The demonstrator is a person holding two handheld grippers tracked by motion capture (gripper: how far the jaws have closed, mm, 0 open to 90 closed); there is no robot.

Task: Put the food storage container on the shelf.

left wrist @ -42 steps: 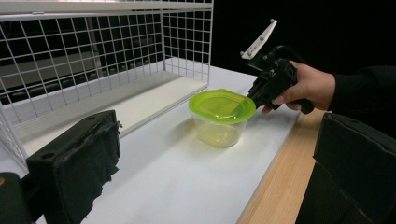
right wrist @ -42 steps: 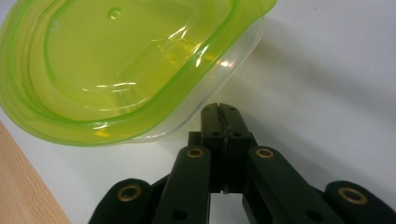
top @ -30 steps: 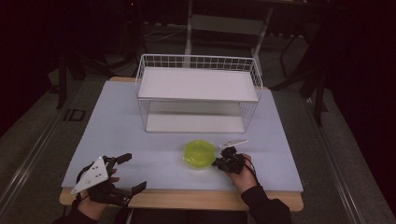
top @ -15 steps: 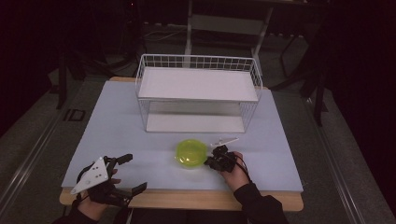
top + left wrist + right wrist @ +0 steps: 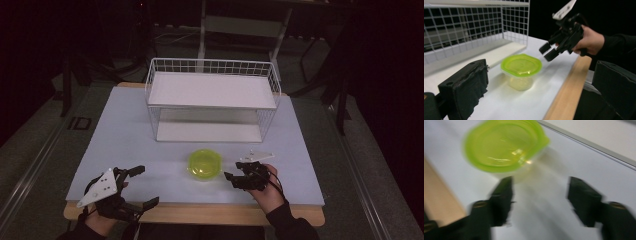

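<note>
While left claw [image 5: 141, 186] stays spread, right claw [image 5: 231, 178], spread, has backed off green-lidded container [image 5: 205, 163].

My right gripper view is motion-blurred: the round lime-green lidded plastic tub [image 5: 504, 147] smears beyond my two black jaws, its top rim cut off; whatever the tub holds, I cannot tell

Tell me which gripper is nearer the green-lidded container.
Right. The right gripper sits just beside the container, jaws open toward it without touching. The left gripper is open at the table's near-left corner, well away.
</note>
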